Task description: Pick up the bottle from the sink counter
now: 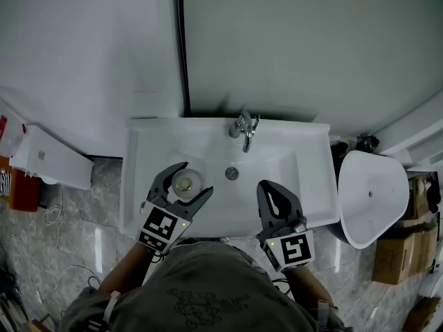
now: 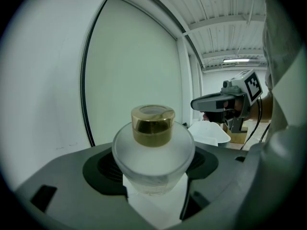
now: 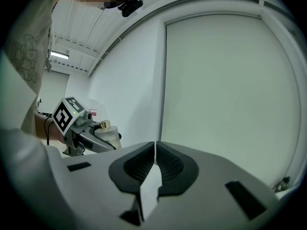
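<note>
While the right gripper (image 3: 155, 146) hangs over the near right of the sink (image 1: 280, 159), its two fingers are pressed flat together, gripping nothing. Over to the left gripper (image 1: 196, 178): two fingers (image 2: 64, 178) spread wide and clamped on either side of the one frosted bottle (image 2: 153, 152), gold cap (image 2: 153, 124) upright, above the counter's (image 1: 137, 185) left side. Lifted or resting, can't tell. Farther back, one drain (image 1: 232, 173), then one faucet (image 1: 243, 128).
</note>
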A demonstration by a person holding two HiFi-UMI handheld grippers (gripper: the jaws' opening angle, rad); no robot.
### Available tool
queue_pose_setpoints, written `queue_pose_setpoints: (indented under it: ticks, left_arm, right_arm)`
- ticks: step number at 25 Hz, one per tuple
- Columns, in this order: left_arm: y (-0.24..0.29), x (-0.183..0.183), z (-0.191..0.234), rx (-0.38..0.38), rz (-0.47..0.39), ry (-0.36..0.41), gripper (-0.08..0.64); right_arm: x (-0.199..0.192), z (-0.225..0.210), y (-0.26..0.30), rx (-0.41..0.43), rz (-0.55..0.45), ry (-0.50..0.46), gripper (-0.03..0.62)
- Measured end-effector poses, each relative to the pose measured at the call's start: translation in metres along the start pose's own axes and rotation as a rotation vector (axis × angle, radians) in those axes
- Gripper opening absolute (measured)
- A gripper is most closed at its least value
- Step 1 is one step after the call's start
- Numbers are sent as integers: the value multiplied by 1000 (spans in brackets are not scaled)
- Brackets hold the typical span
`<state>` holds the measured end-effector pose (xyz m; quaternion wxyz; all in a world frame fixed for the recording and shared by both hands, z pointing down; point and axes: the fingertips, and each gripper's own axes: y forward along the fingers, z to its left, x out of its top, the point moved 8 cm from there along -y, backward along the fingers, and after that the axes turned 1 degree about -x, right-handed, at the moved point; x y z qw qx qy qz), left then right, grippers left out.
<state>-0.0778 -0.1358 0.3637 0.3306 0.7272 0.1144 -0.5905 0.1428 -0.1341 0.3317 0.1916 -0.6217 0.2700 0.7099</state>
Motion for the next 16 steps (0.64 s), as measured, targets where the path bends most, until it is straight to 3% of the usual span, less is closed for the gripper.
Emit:
queue_pose_setpoints:
  ticks: [16]
  left_arm:
    - [3,4,9,-11,18,13,325]
  right_arm:
    - [6,-1,7,-9,-11,-11,32]
